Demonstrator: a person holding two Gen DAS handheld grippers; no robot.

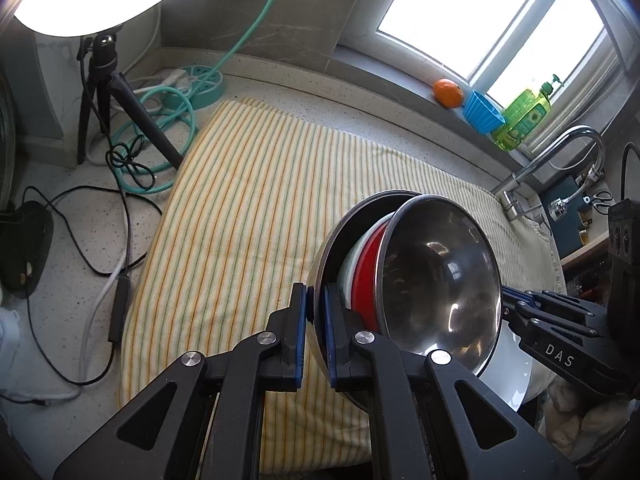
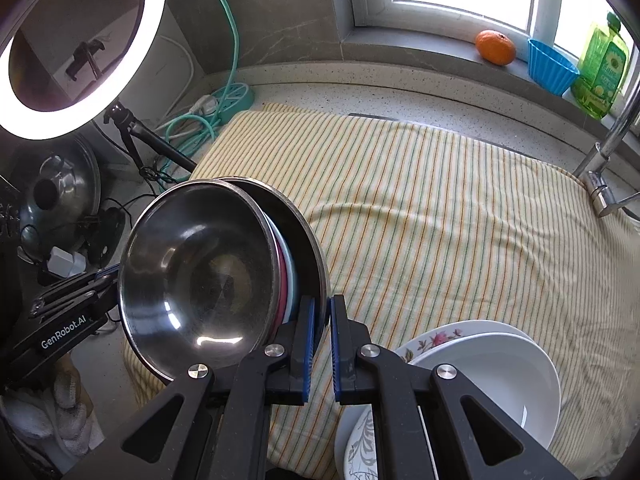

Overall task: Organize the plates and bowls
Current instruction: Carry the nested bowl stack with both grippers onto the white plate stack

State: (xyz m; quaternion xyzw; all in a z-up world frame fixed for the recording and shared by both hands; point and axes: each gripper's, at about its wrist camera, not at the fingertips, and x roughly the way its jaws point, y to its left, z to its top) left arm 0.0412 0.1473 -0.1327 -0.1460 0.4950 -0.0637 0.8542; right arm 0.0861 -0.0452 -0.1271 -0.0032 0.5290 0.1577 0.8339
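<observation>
The left gripper (image 1: 316, 334) has its jaws clenched on the rim of the outer steel bowl (image 1: 320, 276) of a nested stack, one blue pad outside the wall and one inside. The right gripper (image 2: 321, 342) grasps the opposite rim of the same outer bowl in the same manner. The stack hangs tilted between the two pairs of jaws, clear of the striped towel (image 1: 248, 208) below. Nested inside the outer bowl are a pale bowl (image 1: 347, 264), a red bowl (image 1: 370, 276) and, innermost, a shiny steel bowl (image 1: 440, 280) whose hollow faces the right-hand jaws in the left wrist view.

Beyond the jaws the towel covers most of the speckled worktop (image 1: 60, 208). To the right of the right jaws, close under them, sits a pile of white dishes: a white bowl (image 2: 500, 372) resting on a plate with a rose pattern (image 2: 432, 340), and a leaf-patterned plate (image 2: 360, 444) lower down. Farther ahead of those jaws a faucet (image 2: 604, 160) arches up at the towel's far right corner. On the window ledge beyond it stand an orange (image 2: 495, 47), a blue fluted cup (image 2: 550, 66) and a green soap bottle (image 2: 602, 72). Left of the left jaws lie black cables (image 1: 80, 248), a coiled teal cord (image 1: 168, 128) and a tripod (image 1: 108, 96) carrying a lit ring light (image 1: 100, 4).
</observation>
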